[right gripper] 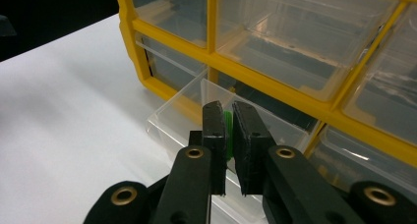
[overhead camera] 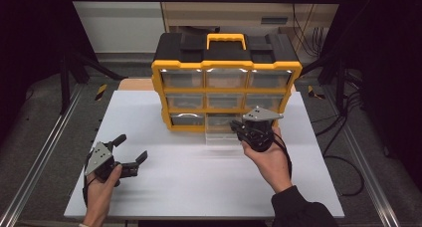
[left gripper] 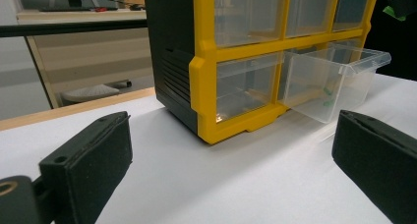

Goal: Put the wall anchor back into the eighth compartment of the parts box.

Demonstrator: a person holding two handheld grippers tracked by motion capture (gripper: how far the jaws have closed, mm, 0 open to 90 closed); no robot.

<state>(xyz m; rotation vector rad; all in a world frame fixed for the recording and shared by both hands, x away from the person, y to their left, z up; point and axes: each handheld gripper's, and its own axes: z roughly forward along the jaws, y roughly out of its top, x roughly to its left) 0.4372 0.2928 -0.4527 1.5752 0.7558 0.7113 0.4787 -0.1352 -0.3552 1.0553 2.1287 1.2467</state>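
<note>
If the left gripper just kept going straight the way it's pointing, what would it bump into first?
Most likely the yellow organizer, near its bottom front corner. The left gripper is open, and only bare white table lies between its jaws and that corner. The pulled-out clear drawer sits a bit to the right; depth is hard to judge.

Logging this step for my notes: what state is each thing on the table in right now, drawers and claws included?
Organizer cabinet: upright on the white table.
Bottom middle drawer: pulled out, with small green bits inside.
Other drawers: pushed in.
Green piece: pinched between the jaws over the open drawer.
Right claw: shut on the green piece.
Left claw: open, holding nothing, away from the cabinet.
</note>
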